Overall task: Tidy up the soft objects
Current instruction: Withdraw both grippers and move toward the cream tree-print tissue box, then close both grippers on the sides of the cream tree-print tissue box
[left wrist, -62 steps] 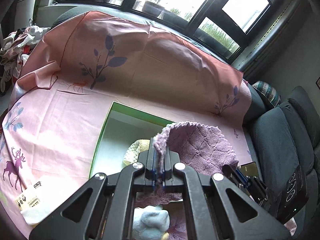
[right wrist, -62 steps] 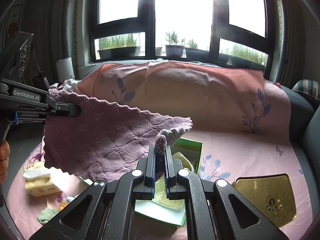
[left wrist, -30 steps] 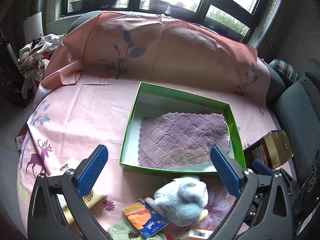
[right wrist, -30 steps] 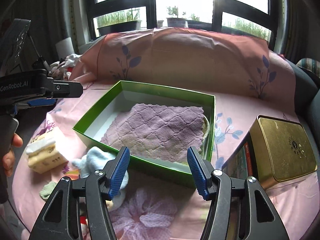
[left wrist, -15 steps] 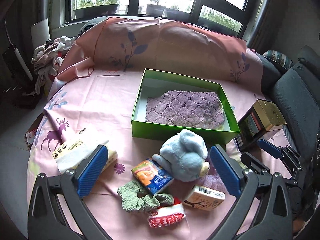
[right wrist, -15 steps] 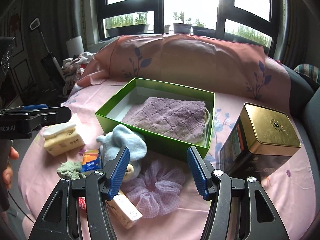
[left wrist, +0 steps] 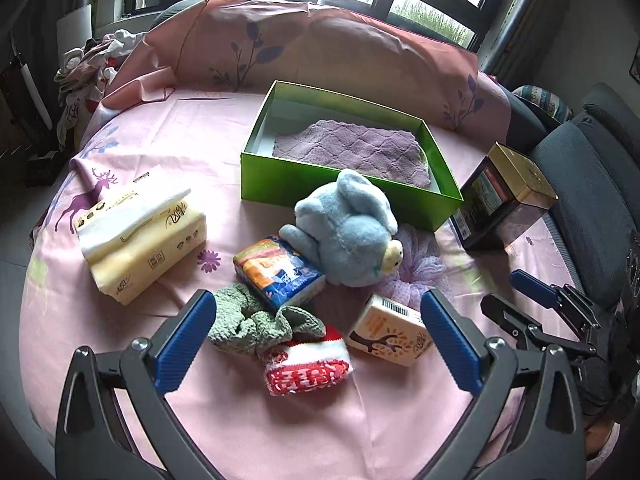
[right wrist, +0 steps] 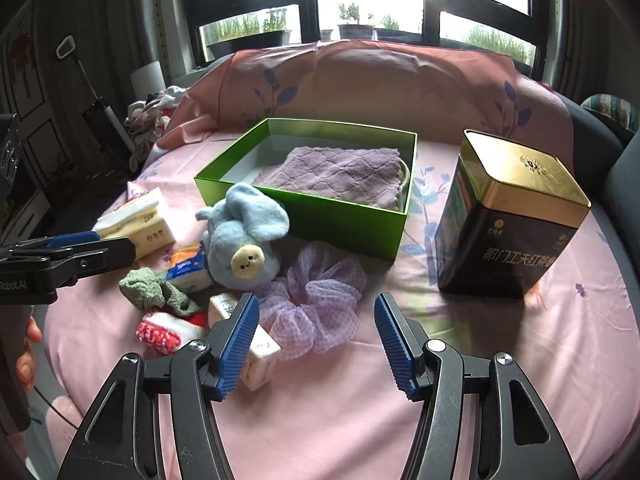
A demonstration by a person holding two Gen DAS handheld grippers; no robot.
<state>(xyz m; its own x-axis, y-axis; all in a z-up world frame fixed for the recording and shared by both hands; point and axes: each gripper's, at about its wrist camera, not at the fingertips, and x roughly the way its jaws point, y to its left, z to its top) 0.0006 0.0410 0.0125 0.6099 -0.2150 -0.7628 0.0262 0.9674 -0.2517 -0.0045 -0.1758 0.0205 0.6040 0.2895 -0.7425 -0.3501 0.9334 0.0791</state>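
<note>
1. "Robot.AI" reads on the left gripper [right wrist: 92, 252] body; gold Chinese characters mark the dark tea tin [right wrist: 508, 216].
2. A pink cloth [left wrist: 280, 420] printed with deer and leaves covers the round table; windows with planters stand behind.
3. The purple towel [left wrist: 352, 150] lies inside the green box [left wrist: 340, 196]; the blue plush [left wrist: 348, 232] sits just in front.
4. Both the left and the right gripper [right wrist: 316, 344] gape wide, empty.
</note>
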